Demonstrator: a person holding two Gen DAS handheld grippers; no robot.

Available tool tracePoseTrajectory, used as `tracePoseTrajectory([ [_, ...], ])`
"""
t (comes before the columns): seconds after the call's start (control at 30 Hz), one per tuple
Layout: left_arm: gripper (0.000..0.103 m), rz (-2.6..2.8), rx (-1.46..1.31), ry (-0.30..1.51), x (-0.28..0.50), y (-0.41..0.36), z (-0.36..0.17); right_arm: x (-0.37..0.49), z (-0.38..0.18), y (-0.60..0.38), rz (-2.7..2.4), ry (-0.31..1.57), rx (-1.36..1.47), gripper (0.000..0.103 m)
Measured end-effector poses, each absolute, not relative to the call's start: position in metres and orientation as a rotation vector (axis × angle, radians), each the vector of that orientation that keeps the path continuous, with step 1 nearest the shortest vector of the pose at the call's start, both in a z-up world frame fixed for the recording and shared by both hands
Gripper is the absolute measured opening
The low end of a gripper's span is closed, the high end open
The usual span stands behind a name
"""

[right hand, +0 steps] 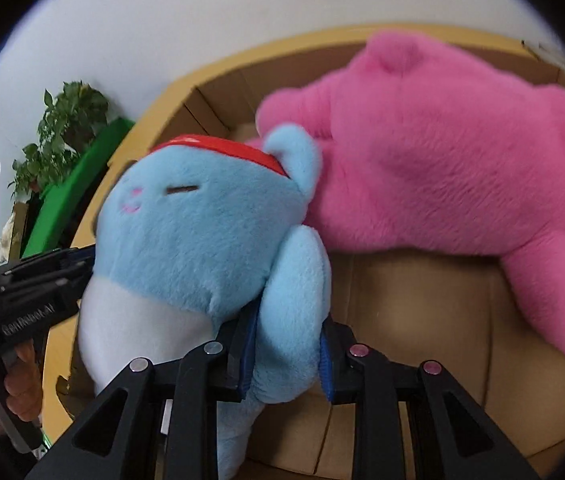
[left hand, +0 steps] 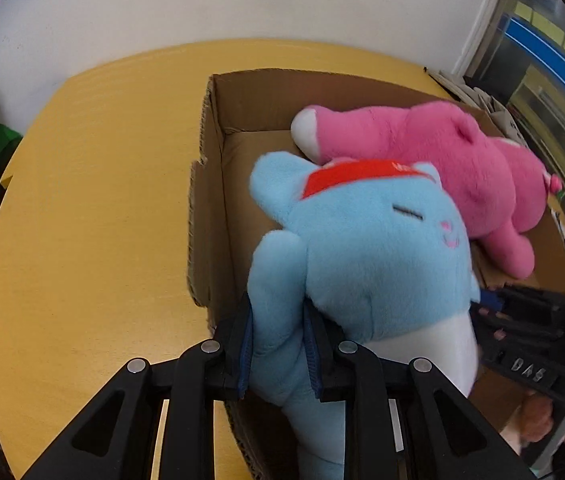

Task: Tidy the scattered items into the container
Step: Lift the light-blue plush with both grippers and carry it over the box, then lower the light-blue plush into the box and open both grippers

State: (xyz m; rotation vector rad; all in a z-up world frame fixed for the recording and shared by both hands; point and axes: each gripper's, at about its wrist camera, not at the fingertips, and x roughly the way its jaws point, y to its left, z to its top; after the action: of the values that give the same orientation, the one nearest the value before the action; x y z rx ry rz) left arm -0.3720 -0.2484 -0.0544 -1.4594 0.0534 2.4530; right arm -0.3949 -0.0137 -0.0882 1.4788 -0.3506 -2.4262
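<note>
Though over box (left hand: 218, 184), plush (left hand: 362, 248) between tongs (left hand: 278, 344)

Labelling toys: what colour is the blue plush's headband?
Red headband on the blue plush; clearest in the right wrist view.

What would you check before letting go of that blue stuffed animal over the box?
1. Left gripper clamped on the blue plush arm: ok.
2. Right gripper clamped on its other arm: ok.
3. Plush over the open cardboard box, not the table: ok.
4. Pink plush already lying in the box: ok.
5. Free box floor beside the pink plush: ok.
6. Plush's lower body clear of the box's near wall: cannot tell.
</note>
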Motion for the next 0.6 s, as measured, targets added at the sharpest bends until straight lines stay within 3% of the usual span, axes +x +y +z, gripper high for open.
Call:
tracePoseTrajectory([
  [0.13,0.022,2.465,-1.461,0.047,-0.367,-0.250,-0.053,-0.394,-0.089,-0.011,-2.434,-0.334,1.491,0.031],
  [0.23,0.026,2.492,-1.445,0.036,-0.356,-0.248,-0.046,-0.393,-0.088,-0.006,-2.471,-0.320,1.504,0.042],
  [0.33,0.043,2.565,-1.363,0.040,-0.340,-0.247,-0.023,-0.385,-0.077,0.009,-2.517,-0.346,1.476,0.072],
  [0.37,0.062,2.585,-1.329,0.028,-0.333,-0.248,-0.014,-0.378,-0.067,0.015,-2.545,-0.341,1.441,0.082],
  [0.43,0.088,2.660,-1.225,0.019,-0.310,-0.249,0.012,-0.364,-0.046,0.023,-2.602,-0.313,1.364,0.082],
  [0.47,0.093,2.690,-1.178,0.015,-0.299,-0.249,0.023,-0.355,-0.035,0.025,-2.634,-0.286,1.318,0.082],
  [0.6,0.094,2.742,-1.102,0.005,-0.259,-0.241,0.056,-0.311,0.008,0.030,-2.766,-0.141,1.129,0.083],
])
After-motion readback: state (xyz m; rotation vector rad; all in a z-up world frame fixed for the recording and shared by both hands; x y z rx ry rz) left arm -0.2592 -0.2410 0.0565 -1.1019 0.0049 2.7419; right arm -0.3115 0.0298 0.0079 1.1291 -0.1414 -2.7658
